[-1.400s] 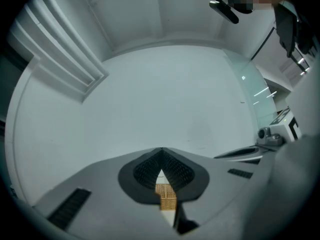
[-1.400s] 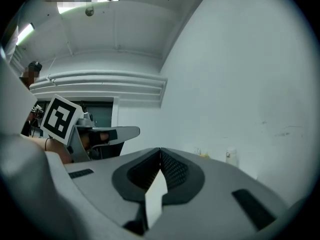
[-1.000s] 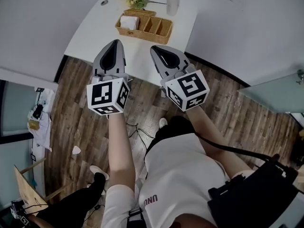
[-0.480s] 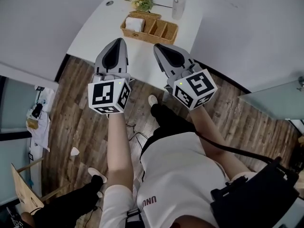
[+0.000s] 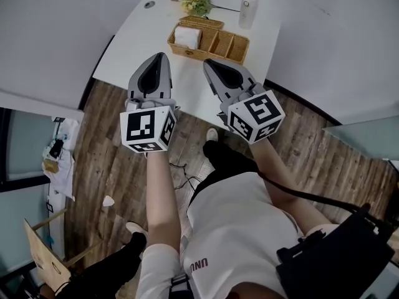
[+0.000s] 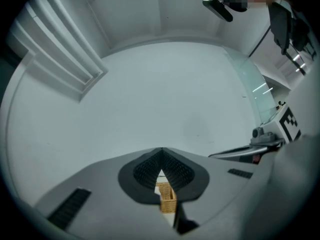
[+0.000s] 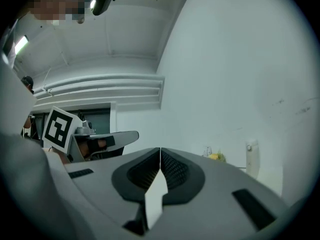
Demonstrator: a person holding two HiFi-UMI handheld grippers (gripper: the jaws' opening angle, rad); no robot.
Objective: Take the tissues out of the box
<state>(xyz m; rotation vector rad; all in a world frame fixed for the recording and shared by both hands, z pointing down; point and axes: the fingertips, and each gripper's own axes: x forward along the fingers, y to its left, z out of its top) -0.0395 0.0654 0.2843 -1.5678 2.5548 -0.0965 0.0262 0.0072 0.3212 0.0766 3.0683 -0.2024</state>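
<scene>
Only one readable text is showing: grey letters "UNU" on the white shirt (image 5: 240,229), near its lower edge in the head view. The word is running into a fold at its left end, so it may be cut short. The left cube (image 5: 148,128) and right cube (image 5: 256,116) are carrying black-and-white square code markers, patterns only, not reading as letters or digits. Any print on the small things on the counter (image 5: 134,42) is coming out too small to read.
</scene>
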